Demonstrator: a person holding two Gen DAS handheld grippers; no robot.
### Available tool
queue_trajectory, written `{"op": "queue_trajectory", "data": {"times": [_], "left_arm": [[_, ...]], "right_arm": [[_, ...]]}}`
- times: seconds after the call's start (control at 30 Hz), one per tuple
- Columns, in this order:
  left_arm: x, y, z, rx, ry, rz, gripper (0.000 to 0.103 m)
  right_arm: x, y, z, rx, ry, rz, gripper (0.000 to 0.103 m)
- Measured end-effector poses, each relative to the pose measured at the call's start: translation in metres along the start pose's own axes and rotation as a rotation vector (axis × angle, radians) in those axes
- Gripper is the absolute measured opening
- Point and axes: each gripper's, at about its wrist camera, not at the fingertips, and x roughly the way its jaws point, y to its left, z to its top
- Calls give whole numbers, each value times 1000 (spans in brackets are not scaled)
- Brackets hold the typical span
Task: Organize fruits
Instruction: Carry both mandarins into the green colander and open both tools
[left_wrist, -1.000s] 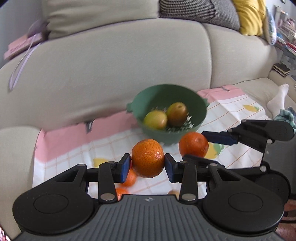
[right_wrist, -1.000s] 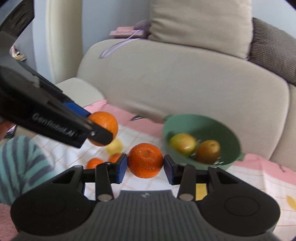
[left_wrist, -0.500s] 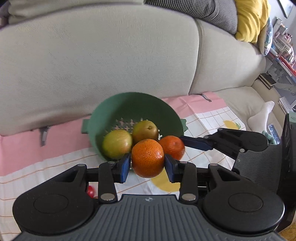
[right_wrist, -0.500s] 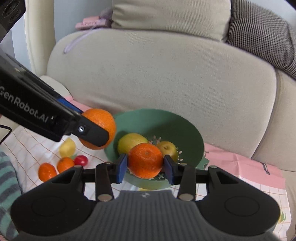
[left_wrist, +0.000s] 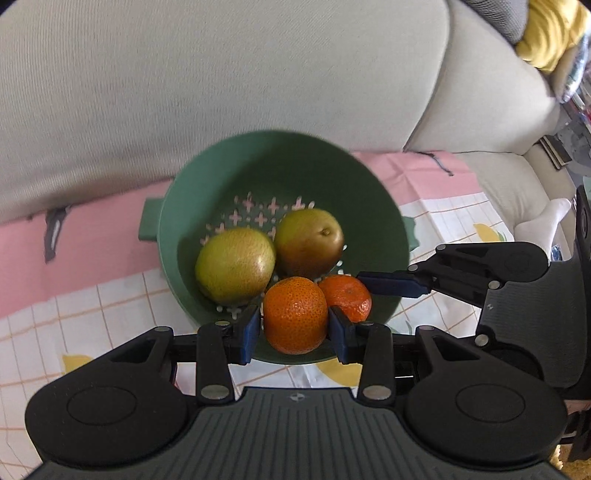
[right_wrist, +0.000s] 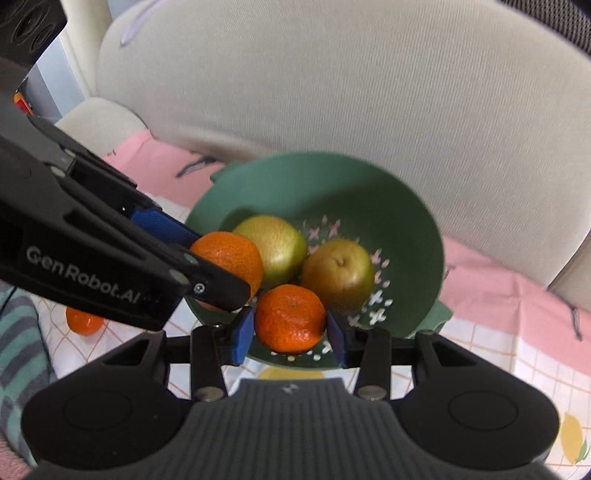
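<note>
A green colander bowl (left_wrist: 280, 162) stands on a patterned cloth on the sofa seat and holds two yellow-green pears (left_wrist: 236, 264). My left gripper (left_wrist: 293, 330) is shut on a tangerine (left_wrist: 295, 314) just over the bowl's near rim. My right gripper (right_wrist: 290, 334) is shut on a second tangerine (right_wrist: 290, 317), also over the near rim. In the left wrist view the right gripper's tangerine (left_wrist: 349, 295) sits beside mine. In the right wrist view the left gripper's tangerine (right_wrist: 229, 258) shows at the bowl's left side.
The beige sofa backrest (left_wrist: 221, 81) rises right behind the bowl. A pink and white checked cloth (left_wrist: 92, 306) covers the seat. Another tangerine (right_wrist: 83, 323) lies on the cloth left of the bowl. A person's socked foot (left_wrist: 546, 218) is at the right.
Both grippers have moved forward and down with their tangerines, from in front of the bowl to just over its near rim. The bowl now fills the middle of both views.
</note>
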Motion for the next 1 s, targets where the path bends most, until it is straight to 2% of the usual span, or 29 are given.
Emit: {"op": "queue_trajectory", "data": {"times": [0.2, 0.53, 0.67, 0.77, 0.9, 1.0], "left_arm": [[18, 9, 5, -58, 67, 3, 45], [32, 11, 11, -84, 95, 24, 45], [30, 9, 10, -77, 87, 40, 46], [25, 9, 9, -78, 69, 28, 51], [8, 6, 4, -59, 22, 30, 52], [-12, 1, -3, -31, -29, 40, 52]], "right_arm": [[16, -11, 13, 47, 108, 28, 41], [26, -3, 16, 21, 190, -1, 40], [26, -2, 15, 22, 188, 3, 39], [21, 0, 14, 27, 177, -8, 41], [9, 2, 11, 42, 144, -25, 48], [-4, 5, 9, 65, 109, -49, 58]]}}
